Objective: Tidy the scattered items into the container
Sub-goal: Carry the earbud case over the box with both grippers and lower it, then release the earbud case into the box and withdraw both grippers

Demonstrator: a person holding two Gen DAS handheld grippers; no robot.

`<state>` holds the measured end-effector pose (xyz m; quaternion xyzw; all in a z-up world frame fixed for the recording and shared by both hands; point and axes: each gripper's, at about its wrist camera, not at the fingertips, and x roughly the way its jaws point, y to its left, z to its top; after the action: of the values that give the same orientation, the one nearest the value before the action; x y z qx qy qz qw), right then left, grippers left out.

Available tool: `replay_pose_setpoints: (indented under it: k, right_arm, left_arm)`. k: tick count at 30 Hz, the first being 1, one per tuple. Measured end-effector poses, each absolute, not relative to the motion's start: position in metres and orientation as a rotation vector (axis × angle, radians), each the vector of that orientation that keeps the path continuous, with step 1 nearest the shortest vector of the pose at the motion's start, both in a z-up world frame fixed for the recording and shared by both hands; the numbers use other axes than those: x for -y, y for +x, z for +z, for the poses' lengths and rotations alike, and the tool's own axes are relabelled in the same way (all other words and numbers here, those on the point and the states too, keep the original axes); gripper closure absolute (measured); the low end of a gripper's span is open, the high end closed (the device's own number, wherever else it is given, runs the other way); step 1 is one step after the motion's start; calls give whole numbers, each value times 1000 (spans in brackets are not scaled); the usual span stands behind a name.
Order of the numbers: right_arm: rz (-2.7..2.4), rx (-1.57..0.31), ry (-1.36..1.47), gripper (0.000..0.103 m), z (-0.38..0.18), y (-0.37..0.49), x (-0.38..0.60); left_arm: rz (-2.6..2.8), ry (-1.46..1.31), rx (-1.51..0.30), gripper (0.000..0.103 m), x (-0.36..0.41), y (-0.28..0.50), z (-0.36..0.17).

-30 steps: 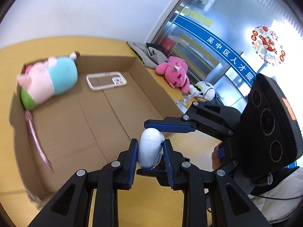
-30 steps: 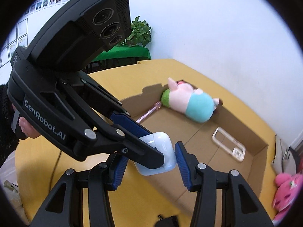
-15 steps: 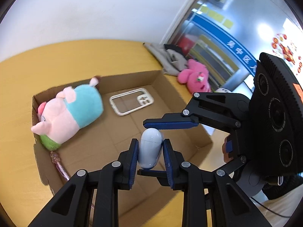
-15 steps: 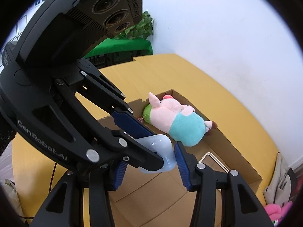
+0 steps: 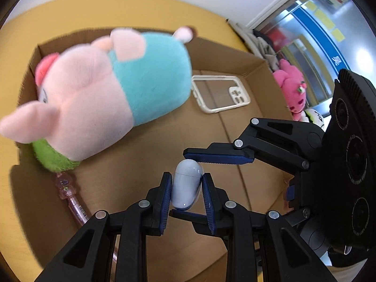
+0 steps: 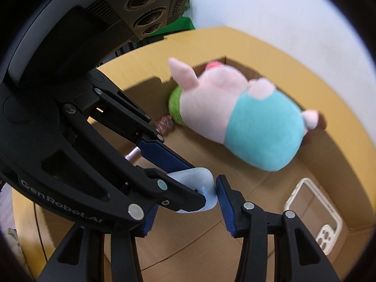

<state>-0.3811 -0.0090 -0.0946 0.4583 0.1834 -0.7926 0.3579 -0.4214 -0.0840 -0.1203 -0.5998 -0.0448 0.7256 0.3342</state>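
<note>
- Both blue finger pads of your left gripper (image 5: 186,189) were clamped on the small glossy white pill-shaped plastic case (image 5: 186,186), one pad on each broad side.
- Your right gripper (image 6: 182,208) had its fingers apart around the same case (image 6: 199,188): the right pad sat at the case's edge, while the left pad was hidden behind the left gripper's arm, so I could not tell whether it touched.
- You held the case above the floor of the shallow brown cardboard box (image 5: 253,178), near its middle.
- Only your left wrist view showed the bright pink plush toy (image 5: 292,89) outside the box, beside its far right corner on the yellow table (image 5: 70,9).
- Only your right wrist view showed the case's flat rounded-square face, with a glint on its lower part.
- Both views showed the pink-and-teal plush pig (image 5: 105,89) with a green end, the clear pink beaded wand (image 5: 70,197) just beside it, and the cream-rimmed transparent phone case (image 5: 219,94), all lying in the box.
</note>
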Motion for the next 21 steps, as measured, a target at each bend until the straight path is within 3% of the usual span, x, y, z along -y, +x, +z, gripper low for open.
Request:
replay_pose_setpoints:
  k: [15,18,21]
  right_arm:
    - [-2001,-496,1273,59,-128,-376,0]
    - [-2006,-494,1274,59,-128,-374,-2]
    - [-2013,-472,1277,58,-128,-373,-5]
  left_arm:
    - [1848,-1671,180,75,80,-419,-156]
    - [1871,-1676,172,65,80,-421,-156]
    - [1897,-1681,174,61,80,-420,-156]
